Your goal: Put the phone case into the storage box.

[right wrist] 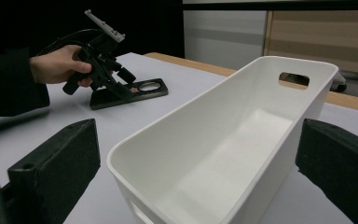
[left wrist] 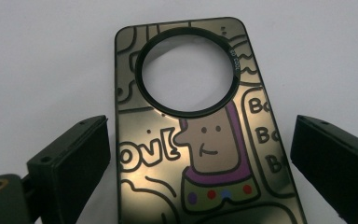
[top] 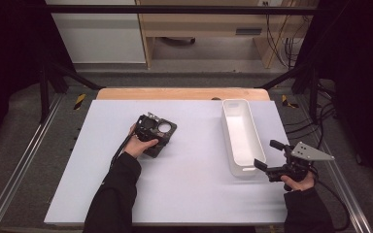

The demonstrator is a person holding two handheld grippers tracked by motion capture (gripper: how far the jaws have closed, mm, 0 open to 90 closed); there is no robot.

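Left hand-held gripper (left wrist: pixel 200 158) straddles phone case (left wrist: pixel 200 140) lengthwise.

Even overhead light brightens the table (top: pixel 184 194); surroundings stay dark. The plate (left wrist: pixel 200 140) shows soft glare; near jaws blur.

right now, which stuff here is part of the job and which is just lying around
In the job:
- phone case, flat on the table between the open left gripper jaws
- white bin, by the open right gripper

Lying about:
- cables beyond the table
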